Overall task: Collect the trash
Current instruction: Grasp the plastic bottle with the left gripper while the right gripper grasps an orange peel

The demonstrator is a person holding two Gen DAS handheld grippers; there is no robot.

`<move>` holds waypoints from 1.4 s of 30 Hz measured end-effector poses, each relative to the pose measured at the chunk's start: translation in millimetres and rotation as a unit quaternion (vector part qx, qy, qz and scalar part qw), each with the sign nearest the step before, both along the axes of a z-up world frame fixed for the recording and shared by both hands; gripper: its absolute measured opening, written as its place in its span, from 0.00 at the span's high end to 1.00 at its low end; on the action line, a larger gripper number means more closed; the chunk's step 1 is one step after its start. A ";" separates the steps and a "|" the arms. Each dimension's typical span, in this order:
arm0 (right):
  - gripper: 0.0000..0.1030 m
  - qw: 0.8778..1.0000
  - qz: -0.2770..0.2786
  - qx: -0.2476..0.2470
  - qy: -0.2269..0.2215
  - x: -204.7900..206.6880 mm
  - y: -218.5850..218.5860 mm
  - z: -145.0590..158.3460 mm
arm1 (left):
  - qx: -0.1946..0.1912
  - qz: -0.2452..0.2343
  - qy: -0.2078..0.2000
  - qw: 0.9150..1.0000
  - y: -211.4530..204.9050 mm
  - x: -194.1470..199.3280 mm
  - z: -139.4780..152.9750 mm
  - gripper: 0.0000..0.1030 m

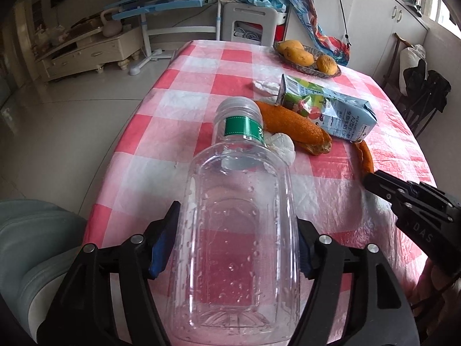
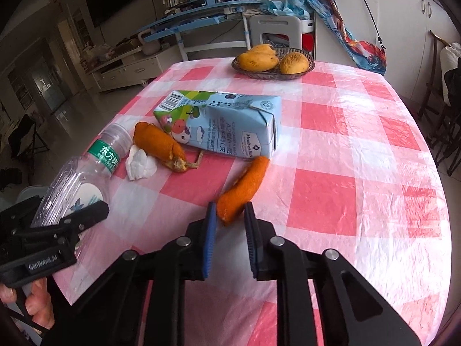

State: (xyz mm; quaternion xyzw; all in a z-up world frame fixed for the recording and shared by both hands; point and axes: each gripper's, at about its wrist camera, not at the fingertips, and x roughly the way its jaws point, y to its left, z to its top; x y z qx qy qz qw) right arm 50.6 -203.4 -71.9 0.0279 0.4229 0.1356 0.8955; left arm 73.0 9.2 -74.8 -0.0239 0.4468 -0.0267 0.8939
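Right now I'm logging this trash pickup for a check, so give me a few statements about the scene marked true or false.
1. The left hand-held gripper holds the clear plastic bottle. True.
2. The milk carton stands upright. False: it lies on its side.
3. The right hand-held gripper has an orange peel between its fingers. True.
4. The basket holds bananas. False: it holds yellow-orange mangoes.
5. The tablecloth is plain blue. False: pink and white checks.

We hold our left tool (image 1: 236, 248) clamped on the clear bottle (image 1: 239, 230) near the surface's front edge, our right tool (image 2: 229, 236) pinching an orange peel (image 2: 242, 190).
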 end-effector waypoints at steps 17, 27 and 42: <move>0.87 1.000 0.005 -0.006 -0.009 -9.0 -5.1 7.1 | 0.003 0.005 -0.001 1.000 0.7 -3.0 -0.8 0.36; 0.46 1.000 0.005 -0.001 -0.011 2.7 2.9 6.4 | 0.005 0.005 -0.006 1.000 -1.0 0.8 2.8 0.36; 0.83 1.000 0.006 -0.002 -0.001 -4.5 -1.0 -1.7 | -0.001 -0.010 -0.016 1.000 -2.8 -3.4 1.6 0.48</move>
